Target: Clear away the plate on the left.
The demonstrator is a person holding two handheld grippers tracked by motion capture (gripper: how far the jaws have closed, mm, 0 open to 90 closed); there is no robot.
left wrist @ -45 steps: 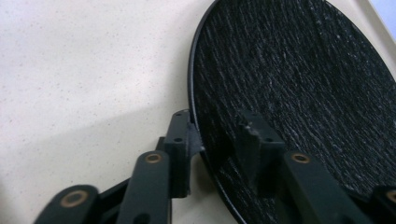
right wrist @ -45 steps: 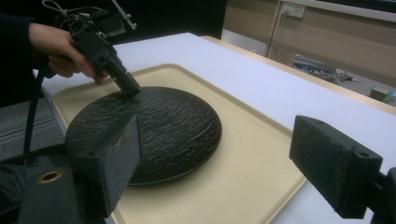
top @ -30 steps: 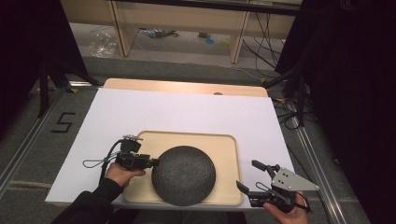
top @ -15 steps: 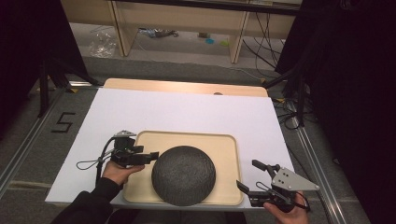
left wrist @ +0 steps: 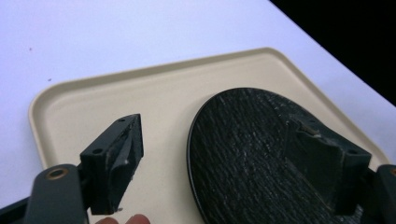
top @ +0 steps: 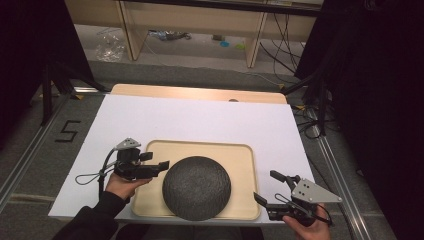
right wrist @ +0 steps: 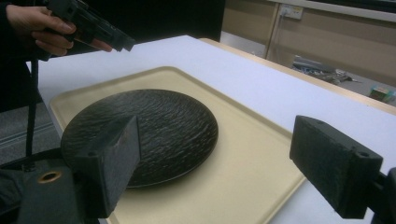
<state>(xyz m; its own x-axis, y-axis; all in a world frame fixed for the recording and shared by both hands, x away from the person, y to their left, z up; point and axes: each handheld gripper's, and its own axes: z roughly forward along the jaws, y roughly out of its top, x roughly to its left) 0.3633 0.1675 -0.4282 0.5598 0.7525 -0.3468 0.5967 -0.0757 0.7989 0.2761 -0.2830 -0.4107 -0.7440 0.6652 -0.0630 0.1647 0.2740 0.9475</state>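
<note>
Left gripper (top: 162, 165) higher, off plate (top: 196, 187)

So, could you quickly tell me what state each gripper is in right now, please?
Left gripper: open, holding nothing, jaws straddling the edge of the black plate.
Right gripper: open, holding nothing, at the tray's right corner.

Losing the near part of the black plate (left wrist: 261, 158) off the bottom edge of the left gripper view, with more of it sitting hidden behind the right-hand jaw there. Cropping the right hand (top: 307, 229) at the bottom edge of the high view. Blurring the clutter (right wrist: 322, 70) on the floor past the table in the right gripper view, too small to tell.
</note>
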